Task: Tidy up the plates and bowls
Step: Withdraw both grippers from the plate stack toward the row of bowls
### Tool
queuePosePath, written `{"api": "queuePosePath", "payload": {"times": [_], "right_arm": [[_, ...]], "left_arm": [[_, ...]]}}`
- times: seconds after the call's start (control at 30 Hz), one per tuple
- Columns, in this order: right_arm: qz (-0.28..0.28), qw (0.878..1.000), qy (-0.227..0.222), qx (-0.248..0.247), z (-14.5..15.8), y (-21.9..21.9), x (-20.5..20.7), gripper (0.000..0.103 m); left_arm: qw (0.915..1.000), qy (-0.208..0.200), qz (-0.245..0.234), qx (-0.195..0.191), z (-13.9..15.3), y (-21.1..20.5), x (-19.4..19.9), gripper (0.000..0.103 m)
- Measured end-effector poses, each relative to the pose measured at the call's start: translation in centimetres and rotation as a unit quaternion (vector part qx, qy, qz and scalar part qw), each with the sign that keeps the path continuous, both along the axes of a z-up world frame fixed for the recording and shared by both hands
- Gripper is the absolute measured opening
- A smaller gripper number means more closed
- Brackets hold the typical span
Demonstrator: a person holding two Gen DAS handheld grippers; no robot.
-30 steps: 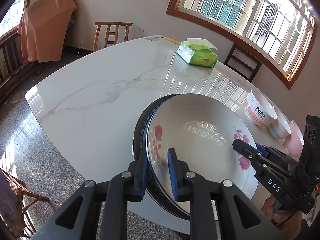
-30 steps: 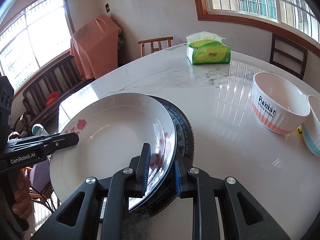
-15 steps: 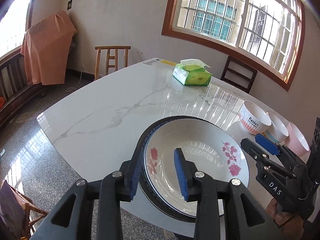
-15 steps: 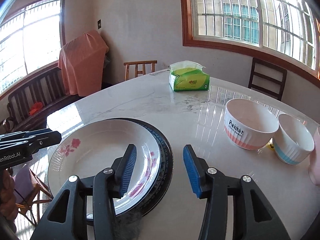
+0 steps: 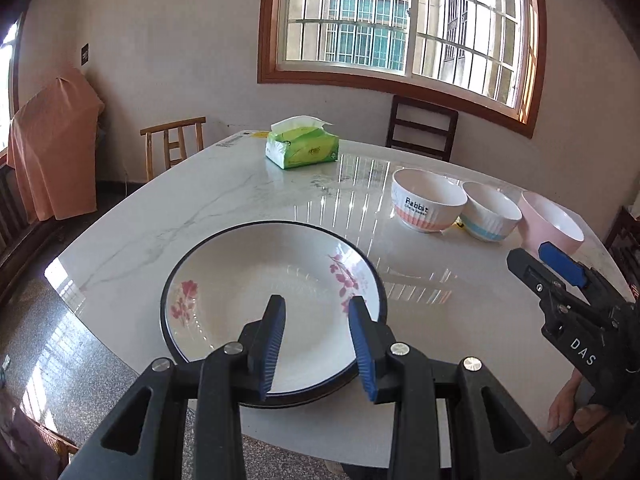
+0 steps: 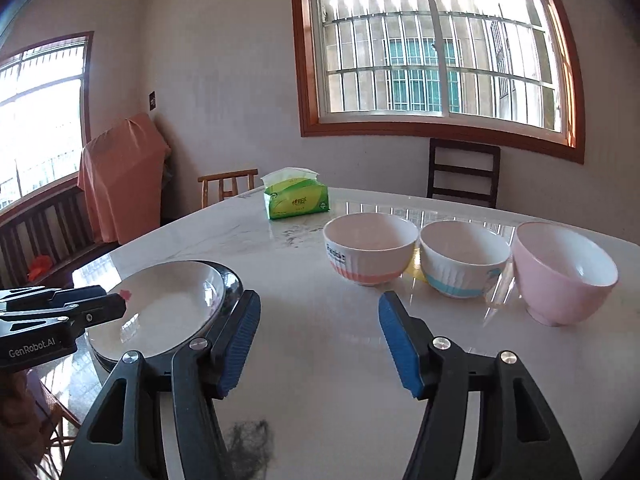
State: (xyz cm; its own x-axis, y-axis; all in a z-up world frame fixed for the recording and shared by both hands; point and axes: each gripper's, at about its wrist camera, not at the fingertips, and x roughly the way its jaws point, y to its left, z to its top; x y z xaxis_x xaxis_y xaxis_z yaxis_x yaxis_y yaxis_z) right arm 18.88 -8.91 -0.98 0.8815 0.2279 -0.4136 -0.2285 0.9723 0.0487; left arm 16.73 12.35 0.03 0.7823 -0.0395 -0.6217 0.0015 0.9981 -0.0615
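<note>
Glossy marble table (image 5: 248, 200), glazed floral plate (image 5: 256, 280), wooden chair (image 5: 174, 146)

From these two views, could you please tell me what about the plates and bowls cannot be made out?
- Dark plate: both views; the floral plate covers all but its rim.
- Yellow thing: right wrist view, wedged behind two bowls; a sliver in the left.
- Rabbit bowl small print: left view, too small.
- Floral plate's near edge: left view, behind the left tool.
- Pink bowl base: left view, behind the right tool.
</note>
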Motion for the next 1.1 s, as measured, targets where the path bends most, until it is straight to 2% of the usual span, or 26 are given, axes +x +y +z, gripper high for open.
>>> {"api": "queuePosePath", "payload": {"times": [0.17,0.3,0.37,0.43,0.5,0.53,0.57,0.63,0.7,0.8,0.9,0.97,1.1], "right_arm": [[-0.08,0.997,0.01,-0.001,0.6,-7.4,-1.3,0.065],[-0.132,0.991,0.018,0.001,0.4,-12.5,-2.6,0.066],[-0.151,0.988,0.02,0.007,-0.1,-14.6,-3.4,0.072],[-0.167,0.986,0.02,0.011,-0.6,-16.4,-4.2,0.073],[-0.177,0.984,0.025,0.021,-1.1,-18.0,-4.6,0.073],[-0.182,0.983,0.027,0.029,-1.3,-18.8,-5.0,0.073],[-0.185,0.982,0.029,0.037,-1.4,-19.4,-5.1,0.073],[-0.189,0.98,0.031,0.044,-1.7,-20.4,-5.3,0.073],[-0.193,0.979,0.031,0.049,-1.9,-21.4,-5.8,0.074],[-0.195,0.978,0.03,0.067,-2.1,-22.8,-6.1,0.075],[-0.195,0.977,0.028,0.082,-2.2,-23.6,-6.3,0.077],[-0.192,0.977,0.024,0.088,-2.2,-23.7,-6.5,0.077],[-0.18,0.979,0.018,0.089,-2.2,-23.5,-6.7,0.078]], "left_arm": [[0.999,0.002,-0.045,0.008,0.0,-4.8,-0.5,0.033],[0.9966,0.007,-0.077,-0.03,0.0,-7.9,-1.0,0.033],[0.9963,0.01,-0.079,-0.035,0.0,-9.4,-1.1,0.033],[0.9939,0.026,-0.097,-0.045,-0.1,-10.9,-0.9,0.033],[0.9926,0.04,-0.11,-0.03,-0.2,-12.6,-0.9,0.033],[0.9923,0.046,-0.114,-0.012,-0.2,-13.6,-0.9,0.037],[0.9922,0.05,-0.115,0.003,-0.2,-14.5,-1.0,0.052],[0.9927,0.046,-0.11,0.019,0.0,-15.9,-1.2,0.073],[0.9934,0.028,-0.107,0.031,0.4,-17.0,-1.6,0.074],[0.9933,0.009,-0.093,0.068,0.9,-18.8,-1.5,0.077],[0.9926,0.019,-0.103,0.062,0.7,-20.1,-0.8,0.078],[0.9922,0.018,-0.101,0.071,0.5,-20.8,-0.5,0.078],[0.9901,-0.009,-0.1,0.097,0.3,-22.1,-0.5,0.078]]}}
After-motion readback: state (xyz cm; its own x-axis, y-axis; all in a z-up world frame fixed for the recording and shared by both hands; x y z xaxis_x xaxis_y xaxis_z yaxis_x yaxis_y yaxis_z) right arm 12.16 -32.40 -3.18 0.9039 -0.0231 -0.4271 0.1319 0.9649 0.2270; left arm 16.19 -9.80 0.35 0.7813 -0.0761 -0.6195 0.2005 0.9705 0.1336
